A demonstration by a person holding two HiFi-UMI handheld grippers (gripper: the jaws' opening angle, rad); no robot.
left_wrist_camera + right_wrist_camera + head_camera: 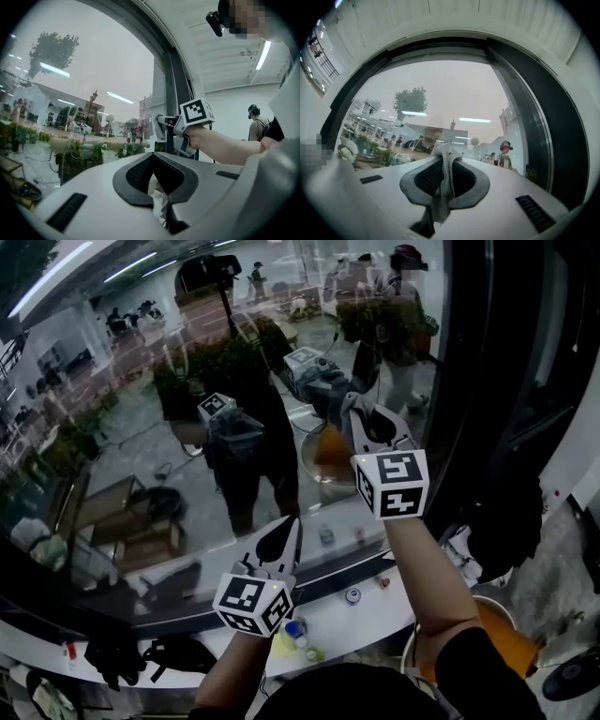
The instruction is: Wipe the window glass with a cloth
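1. We are looking down at a large pane of window glass [141, 409] full of reflections, with a dark window frame [478, 381] running up its right edge.
2. The right gripper [370, 423] is reaching up close to the pane, just left of that frame. Its jaws are pressing together on a grey knitted cloth [444, 173], which is bunching into a narrow strip and poking out past the jaw tips.
3. The cloth's tip is sitting very near the glass – we cannot tell whether it is actually touching.
4. The left gripper [281, 538] is hanging lower and farther left of the frame. Its jaws are nearly closed on a pale crumpled scrap [157, 194], paper or cloth we cannot say.
5. We are judging the wiping to be barely under way, since no wiped patch is showing among the reflections.
6. To wipe well, we are suggesting that only the cloth meet the pane – the hard jaw tips sitting right behind it could scrape or knock the glass.
7. Because the cloth is bunching so narrowly, each pass is likely covering little. We are advising overlapping strokes that start beside the frame and work steadily away from it, with light, even pressure.
8. We are also advising a firm grip, as a loosely pinched strip may be dragging free against the glass.
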